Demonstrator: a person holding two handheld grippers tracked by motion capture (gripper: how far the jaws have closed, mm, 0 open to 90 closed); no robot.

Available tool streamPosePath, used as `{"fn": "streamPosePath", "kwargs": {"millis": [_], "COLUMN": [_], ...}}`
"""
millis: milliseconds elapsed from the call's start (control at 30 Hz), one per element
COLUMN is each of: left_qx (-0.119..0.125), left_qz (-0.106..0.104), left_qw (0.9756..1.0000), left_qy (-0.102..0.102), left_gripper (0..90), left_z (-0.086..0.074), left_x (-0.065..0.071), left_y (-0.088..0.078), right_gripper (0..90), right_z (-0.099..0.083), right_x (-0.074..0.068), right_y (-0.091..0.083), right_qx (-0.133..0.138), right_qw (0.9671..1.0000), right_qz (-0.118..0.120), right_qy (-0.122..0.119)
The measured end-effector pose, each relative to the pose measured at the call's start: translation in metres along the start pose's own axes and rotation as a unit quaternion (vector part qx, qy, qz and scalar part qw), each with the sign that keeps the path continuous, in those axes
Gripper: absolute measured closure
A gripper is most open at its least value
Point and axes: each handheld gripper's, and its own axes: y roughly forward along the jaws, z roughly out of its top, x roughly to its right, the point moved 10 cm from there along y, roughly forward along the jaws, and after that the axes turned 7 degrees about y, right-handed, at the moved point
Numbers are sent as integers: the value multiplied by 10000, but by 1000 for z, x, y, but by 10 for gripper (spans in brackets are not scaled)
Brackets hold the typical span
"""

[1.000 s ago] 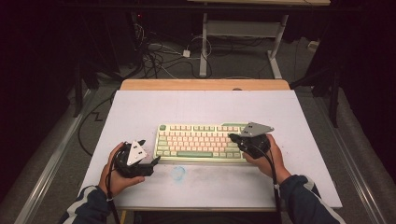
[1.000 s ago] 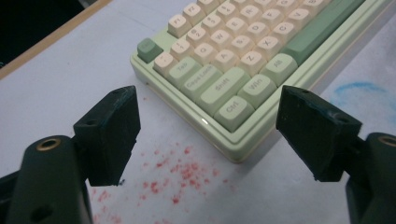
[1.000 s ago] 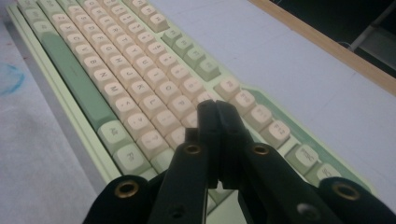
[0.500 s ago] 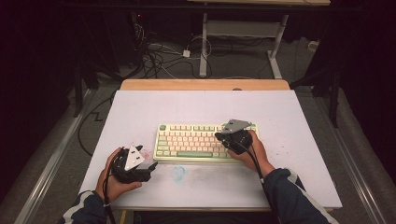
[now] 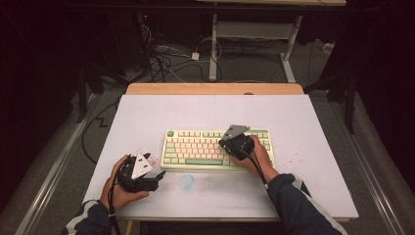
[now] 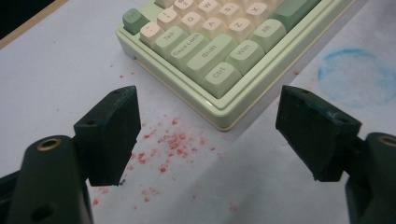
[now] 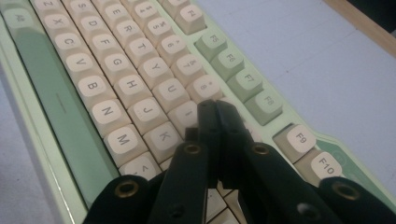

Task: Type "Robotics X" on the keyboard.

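A pale green keyboard (image 5: 215, 148) with cream keys lies in the middle of the white table top. My right gripper (image 5: 226, 144) hovers over its right half, jaws shut with nothing between them. In the right gripper view the closed tips (image 7: 215, 109) sit just above the cream keys (image 7: 159, 93) around I and O; whether they touch a key I cannot tell. My left gripper (image 5: 157, 175) rests on the table left of the keyboard. Its jaws stand wide open (image 6: 208, 123) in the left gripper view, facing the keyboard's (image 6: 219, 51) near left corner at the Ctrl key.
Red specks (image 6: 173, 140) and a faint blue ring (image 6: 357, 77) stain the white table top (image 5: 205, 112). A wooden strip (image 5: 215, 88) edges the far side. Cables (image 5: 166, 54) and a white table frame (image 5: 254, 34) stand on the dark floor beyond.
My right gripper has slid left over the keyboard, from its right end toward the middle keys, and sunk a little. The left gripper has stayed put.
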Motion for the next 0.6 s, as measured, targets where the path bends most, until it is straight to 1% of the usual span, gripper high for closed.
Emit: {"fn": "streamPosePath", "kwargs": {"millis": [67, 100, 167, 267, 333, 433, 467, 533, 567, 600], "left_qx": [-27, -24, -29, -43, -57, -54, -43, -39, -55, -59], "left_qz": [-19, -18, -31, -35, -13, 2, 1, 13, 9, 3], "left_qw": [10000, 10000, 10000, 10000, 10000, 10000, 10000, 10000, 10000, 10000], "left_qy": [11, 15, -2, -8, 30, 46, 30, 5, 12, 3], "left_gripper": [207, 208, 208, 208, 208, 209, 210, 211, 211, 212], "left_z": [-1, -1, -1, -1, -2, -2, -2, -2, -2, -2], "left_x": [1, 1, 1, 1, 1, 1, 0, 0, -1, -1], "left_y": [0, 0, 0, 0, 1, 0, 0, 1, 1, 1], "right_gripper": [900, 900, 900, 900, 892, 863, 852, 807, 774, 747], "right_z": [-2, -2, -1, 2, 5, 9, 10, 15, 17, 19], "right_x": [0, 0, -1, 0, 1, 3, 3, 4, 4, 6], "right_y": [3, 3, 2, -3, -8, -16, -20, -28, -32, -36], "right_qx": [-92, -106, -93, 55, 173, 387, 454, 650, 764, 821], "right_qw": [9999, 9999, 9999, 10000, 9998, 9991, 9987, 9975, 9967, 9963], "right_qz": [-41, -40, -30, 2, 12, 70, 71, 120, 108, 31], "right_qy": [-43, -82, -84, 2, 81, 165, 227, 239, 256, 269]}}
